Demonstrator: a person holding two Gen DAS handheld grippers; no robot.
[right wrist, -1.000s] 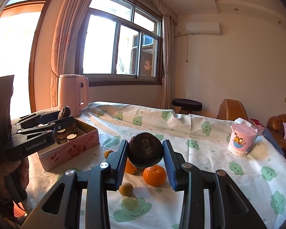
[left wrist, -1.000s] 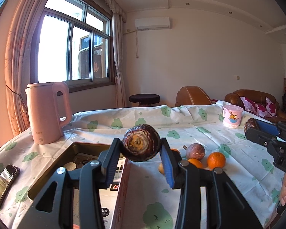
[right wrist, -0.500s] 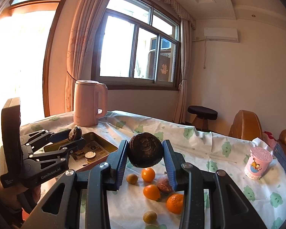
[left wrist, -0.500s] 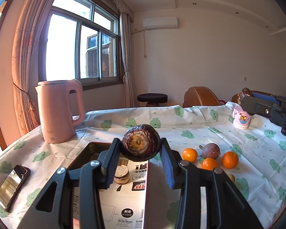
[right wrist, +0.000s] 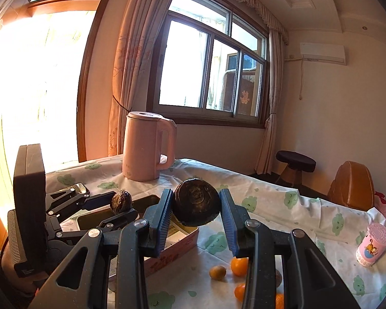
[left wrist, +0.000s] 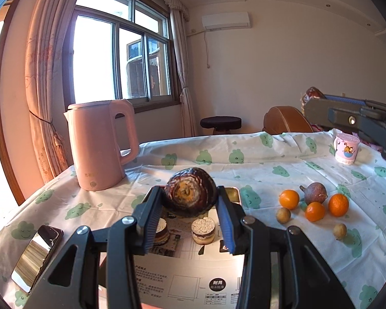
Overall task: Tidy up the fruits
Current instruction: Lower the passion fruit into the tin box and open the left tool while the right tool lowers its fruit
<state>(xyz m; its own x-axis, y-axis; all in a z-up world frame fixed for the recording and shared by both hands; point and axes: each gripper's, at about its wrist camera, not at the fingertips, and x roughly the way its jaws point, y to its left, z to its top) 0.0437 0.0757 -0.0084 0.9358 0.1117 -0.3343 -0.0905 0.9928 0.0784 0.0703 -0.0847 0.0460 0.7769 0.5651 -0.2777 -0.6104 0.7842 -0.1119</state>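
My left gripper (left wrist: 190,209) is shut on a dark brown wrinkled fruit (left wrist: 190,192) and holds it above the open pink tin box (left wrist: 233,193). It also shows in the right wrist view (right wrist: 118,206), over the tin (right wrist: 172,252). My right gripper (right wrist: 196,212) is shut on a second dark round fruit (right wrist: 196,202), raised near the tin's right end. It shows at the right edge of the left wrist view (left wrist: 314,97). Oranges (left wrist: 288,199), a purple fruit (left wrist: 315,193) and small brown fruits (left wrist: 283,215) lie loose on the tablecloth.
A pink kettle (left wrist: 100,144) stands at the back left of the table. A phone (left wrist: 36,252) lies at the left edge. A pink cup (left wrist: 346,152) stands at the far right. Two small round cakes (left wrist: 202,230) and a printed sheet lie in the tin.
Both grippers have lifted and swung left with their fruits. The left one now hangs over the tin's middle; the right one has come up close beside it.
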